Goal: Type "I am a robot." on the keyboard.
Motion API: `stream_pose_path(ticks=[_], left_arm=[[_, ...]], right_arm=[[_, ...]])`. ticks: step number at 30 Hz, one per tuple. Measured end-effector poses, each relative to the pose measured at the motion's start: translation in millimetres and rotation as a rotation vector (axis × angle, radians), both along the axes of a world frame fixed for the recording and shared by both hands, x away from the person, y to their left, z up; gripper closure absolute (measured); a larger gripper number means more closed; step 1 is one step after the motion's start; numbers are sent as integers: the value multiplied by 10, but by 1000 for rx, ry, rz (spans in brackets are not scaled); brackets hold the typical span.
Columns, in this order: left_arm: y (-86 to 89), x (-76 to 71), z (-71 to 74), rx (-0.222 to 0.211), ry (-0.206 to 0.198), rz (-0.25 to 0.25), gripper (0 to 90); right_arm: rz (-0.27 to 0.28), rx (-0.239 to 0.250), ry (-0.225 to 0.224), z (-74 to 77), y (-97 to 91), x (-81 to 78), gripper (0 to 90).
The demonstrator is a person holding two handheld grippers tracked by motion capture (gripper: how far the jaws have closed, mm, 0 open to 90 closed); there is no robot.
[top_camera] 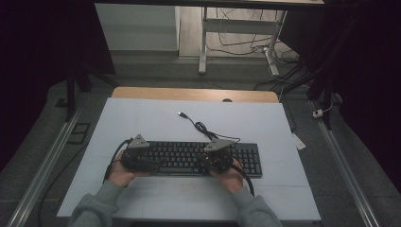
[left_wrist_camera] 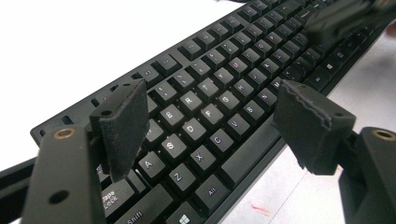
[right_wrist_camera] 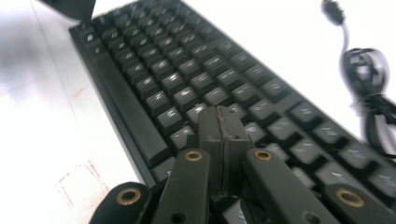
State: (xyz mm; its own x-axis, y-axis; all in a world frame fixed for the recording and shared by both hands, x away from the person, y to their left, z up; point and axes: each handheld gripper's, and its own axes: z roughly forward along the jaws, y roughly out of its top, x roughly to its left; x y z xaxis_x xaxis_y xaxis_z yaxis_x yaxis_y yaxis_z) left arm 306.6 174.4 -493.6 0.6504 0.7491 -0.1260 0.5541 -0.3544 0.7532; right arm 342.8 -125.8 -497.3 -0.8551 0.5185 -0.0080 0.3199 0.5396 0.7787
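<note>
A black keyboard (top_camera: 198,158) lies across the middle of the white table top (top_camera: 156,123), its cable (top_camera: 203,127) coiled behind it with the USB plug toward the back. My left gripper (left_wrist_camera: 210,121) hovers over the keyboard's (left_wrist_camera: 224,88) left letter keys with its jaws wide apart and nothing between them. My right gripper (right_wrist_camera: 220,123) is over the keys of the keyboard (right_wrist_camera: 196,79) further right, pads pressed together on nothing. In the high view the left gripper (top_camera: 142,158) and right gripper (top_camera: 215,161) sit at the keyboard's front edge, each in a hand.
The coiled cable (right_wrist_camera: 369,88) lies close behind the keyboard on the right. Bare white table surface stretches behind and in front of the keyboard. A wooden table edge (top_camera: 194,93) runs along the back. Desk legs and loose cables stand on the floor beyond.
</note>
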Motion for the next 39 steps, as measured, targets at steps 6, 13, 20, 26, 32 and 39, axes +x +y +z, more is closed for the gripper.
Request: stream_pose_path(ticks=[6, 13, 20, 26, 32, 39], left_arm=[[2, -2, 3, -1, -2, 2, 265], [7, 3, -7, 2, -1, 6, 263], [8, -11, -9, 5, -5, 5, 262], [53, -63, -12, 5, -14, 16, 262], [161, -178, -27, 5, -28, 30, 260], [330, -338, -64, 4, -39, 56, 259]], right_arm=[[-75, 57, -4, 52, -248, 4, 704], [-103, 62, -24, 58, -481, -11, 607], [-109, 46, -45, 57, -582, -49, 576], [-130, 50, -63, 71, -753, -116, 556], [-176, 70, -74, 92, -1046, -227, 537], [-238, 78, -82, 56, -1417, -382, 504]])
